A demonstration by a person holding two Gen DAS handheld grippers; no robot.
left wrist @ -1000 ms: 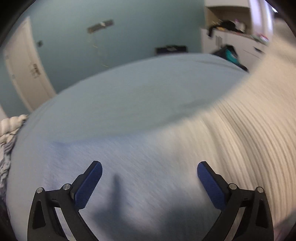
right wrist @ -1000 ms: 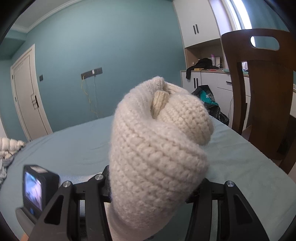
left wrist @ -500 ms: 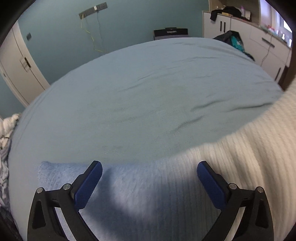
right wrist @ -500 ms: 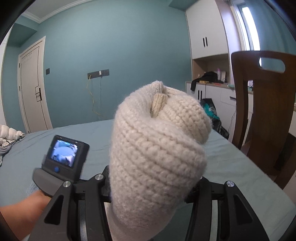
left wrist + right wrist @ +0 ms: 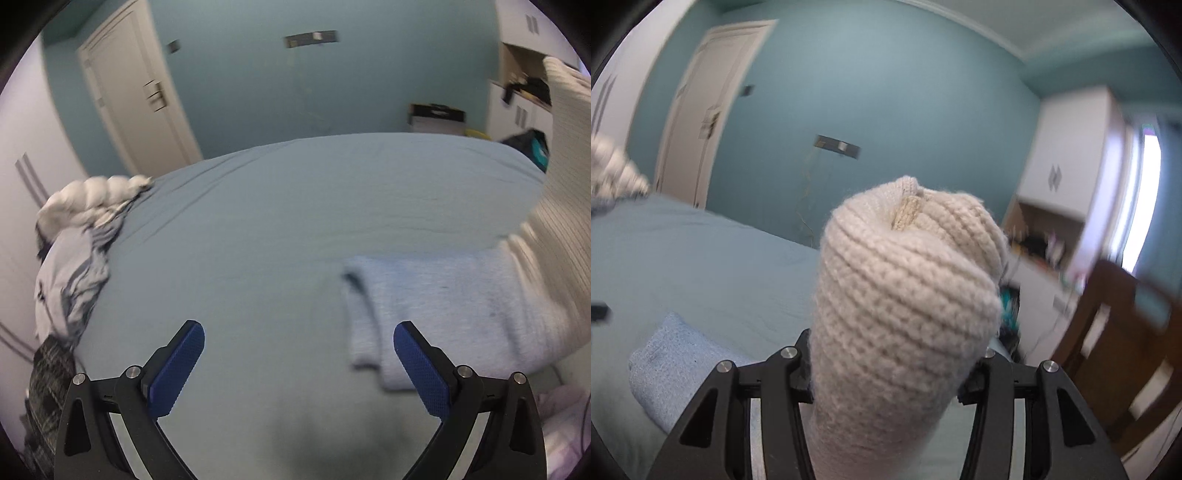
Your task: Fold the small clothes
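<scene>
Jaws: left gripper (image 5: 298, 363) wide apart, nothing between the blue textured pads (image 5: 176, 373). It hovers over the bed (image 5: 295, 206), which has a smooth pale blue sheet with faint creases. Right gripper (image 5: 886, 380) jaws are clamped on a cream knit garment (image 5: 905, 295); the pads are hidden by the fabric.

The garment is chunky ribbed knit, fuzzy surface, bunched into a rounded lump that sticks up past the jaws, with a fold pinched at the top. In the left view the same knit (image 5: 554, 221) shows at the right edge as a long ribbed sheet hanging from up high down toward the bed, lower end blurred.

Folded light blue towel-like cloth (image 5: 436, 306) lies flat on the bed, soft terry-looking texture, rounded folded edge on its left side. It sits just ahead of the left gripper's right pad, and the knit's lower end meets or overlaps its right end; can't tell which. In the right view the same cloth (image 5: 672, 365) lies low left of the gripper.

Pile of crumpled clothes (image 5: 74, 258) at the bed's left edge: white puffy piece on top, grey-white striped fabric below, dark plaid bit at the bottom.

Background: teal wall, white door (image 5: 136, 99), white cabinets (image 5: 1067, 158), brown wooden chair (image 5: 1126, 332) at right, blurred.
</scene>
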